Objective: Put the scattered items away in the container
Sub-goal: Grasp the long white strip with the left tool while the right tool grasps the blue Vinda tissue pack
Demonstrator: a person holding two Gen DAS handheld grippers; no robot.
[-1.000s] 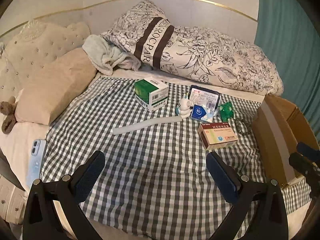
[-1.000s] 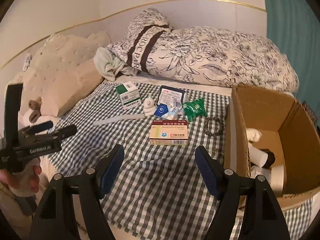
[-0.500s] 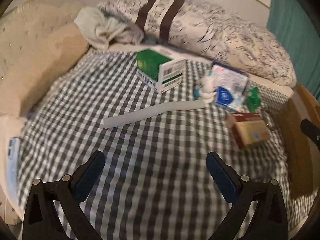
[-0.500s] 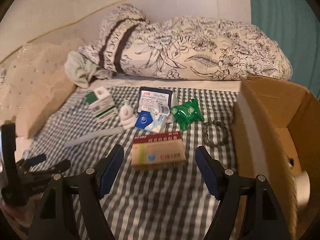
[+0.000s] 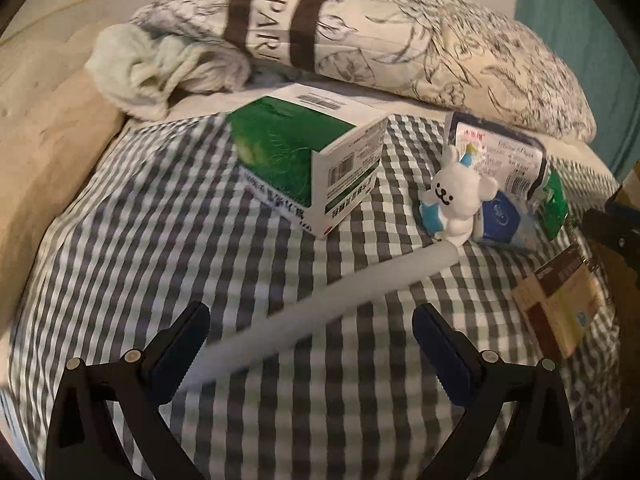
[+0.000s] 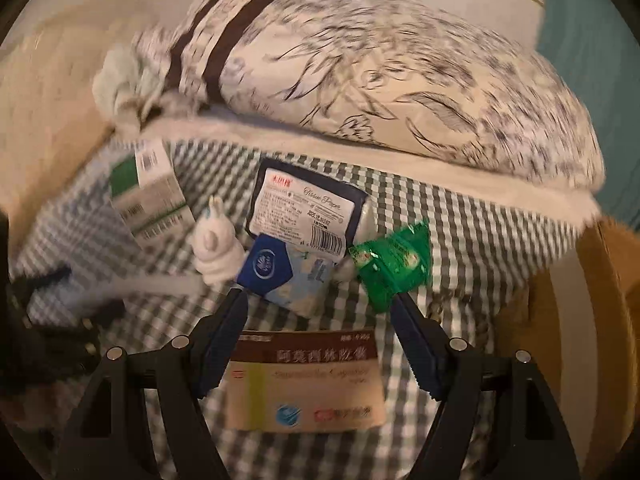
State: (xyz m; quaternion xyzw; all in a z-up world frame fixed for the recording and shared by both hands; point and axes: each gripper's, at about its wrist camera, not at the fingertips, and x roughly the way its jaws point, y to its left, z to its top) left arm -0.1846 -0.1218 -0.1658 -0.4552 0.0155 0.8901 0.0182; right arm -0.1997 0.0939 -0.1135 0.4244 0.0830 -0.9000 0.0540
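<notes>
Scattered items lie on a checked cloth (image 5: 160, 240). My left gripper (image 5: 310, 320) is open just above a white tube (image 5: 328, 304), which runs slantwise between its fingers. Beyond it are a green-and-white box (image 5: 304, 160), a white bunny toy (image 5: 456, 200), a tissue pack (image 5: 500, 156) and a blue packet (image 5: 500, 216). My right gripper (image 6: 320, 300) is open, its fingers on either side of the brown-and-beige medicine box (image 6: 304, 380) without pressing it. A green packet (image 6: 392, 264) and the blue packet (image 6: 280, 272) lie just past its tips. The cardboard box (image 6: 600, 300) stands at the right.
A floral duvet roll (image 6: 400, 80) and a pale towel (image 5: 160, 68) lie along the back. A beige pillow (image 5: 40, 140) borders the cloth on the left. The left gripper (image 6: 52, 320) shows at the right wrist view's left edge.
Both grippers came forward and down toward the items. The left one now hangs over the white tube; the right one straddles the medicine box. Jaws stayed as wide as before.
</notes>
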